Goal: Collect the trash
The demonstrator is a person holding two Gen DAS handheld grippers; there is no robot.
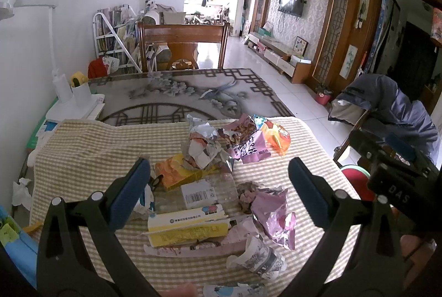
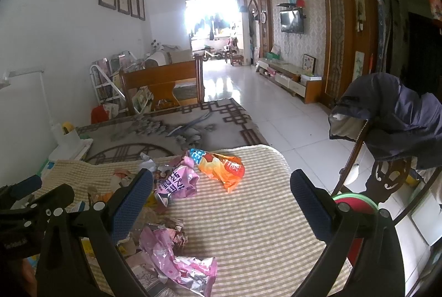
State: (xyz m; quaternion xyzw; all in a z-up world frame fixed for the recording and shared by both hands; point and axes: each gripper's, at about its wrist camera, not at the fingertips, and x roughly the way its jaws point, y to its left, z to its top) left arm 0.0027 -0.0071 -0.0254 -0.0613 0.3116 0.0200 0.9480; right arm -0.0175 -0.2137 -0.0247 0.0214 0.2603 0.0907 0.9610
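Two hand-held grippers are hovering over the table (image 1: 83, 142), jaws spread wide and gripping nothing. The trash (image 1: 193, 186) is lying between and beyond the left hand-held gripper (image 1: 219, 178)'s fingers. The right hand-held gripper (image 2: 221, 189) is hanging just right of the pile, over bare cloth.

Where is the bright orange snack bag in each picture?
Left wrist view: the orange snack bag lies at the far right of the trash pile, on the checked cloth, beside the purple wrapper.
Right wrist view: the orange snack bag lies upper middle, far on the cloth, right of the same purple wrapper.
Shared landmark: the wooden chair at the table's far end.
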